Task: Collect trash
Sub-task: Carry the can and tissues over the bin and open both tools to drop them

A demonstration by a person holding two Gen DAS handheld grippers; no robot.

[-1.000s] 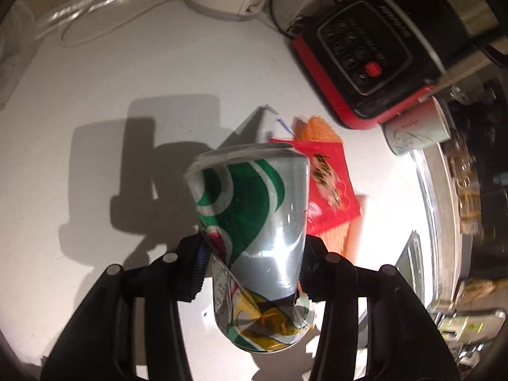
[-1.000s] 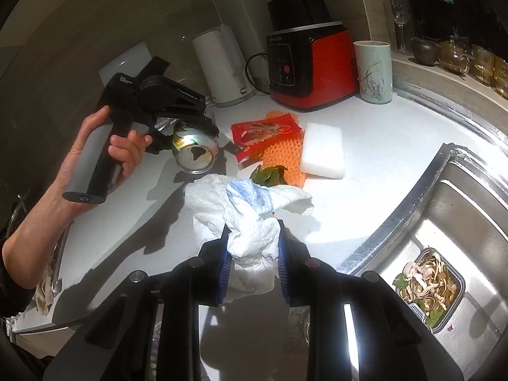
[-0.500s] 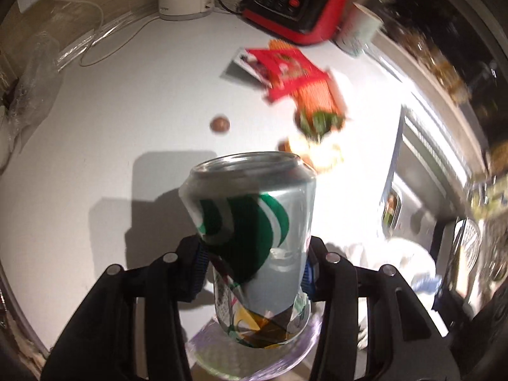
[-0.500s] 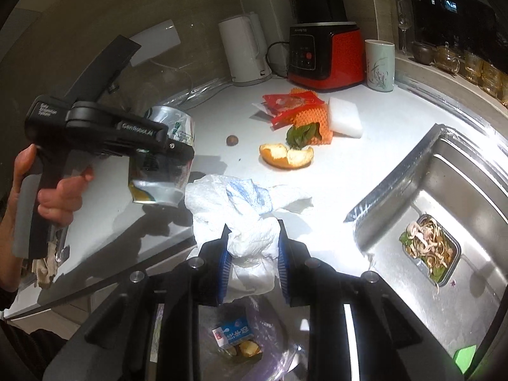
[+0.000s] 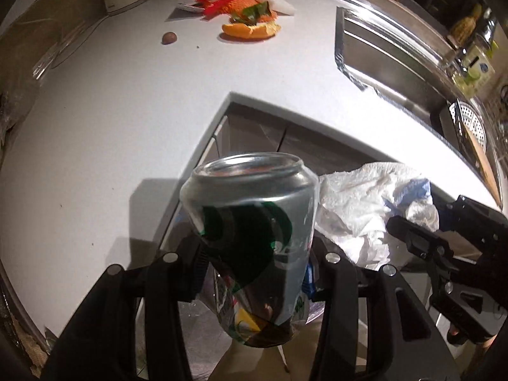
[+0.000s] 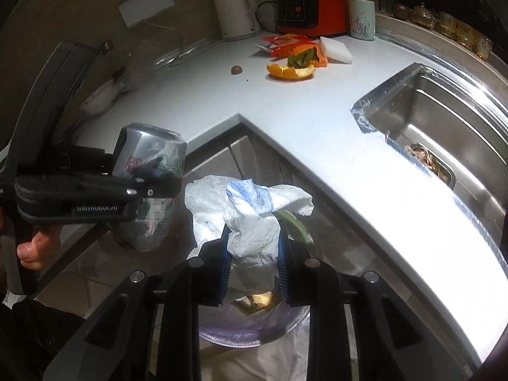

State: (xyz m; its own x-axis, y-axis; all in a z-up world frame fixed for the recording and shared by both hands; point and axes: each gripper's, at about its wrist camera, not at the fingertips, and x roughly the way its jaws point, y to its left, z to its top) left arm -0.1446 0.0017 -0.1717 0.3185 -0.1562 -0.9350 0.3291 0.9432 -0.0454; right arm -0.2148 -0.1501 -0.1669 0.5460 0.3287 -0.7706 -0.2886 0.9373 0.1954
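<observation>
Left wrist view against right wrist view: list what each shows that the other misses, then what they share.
Only the left wrist view shows the can's open rim head-on and the colander beyond the sink. Only the right shows the blender, mug, food tray in the sink and lined bin below. Both show the paper towel, orange peel, kettle and both tongs, each clamped on its load.

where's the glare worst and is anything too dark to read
Right wrist view: the countertop beside the sink blows out to pure white. Left wrist view: the can in the left gripper is shadowed, its green print nearly black; edges bend from fisheye.
</observation>
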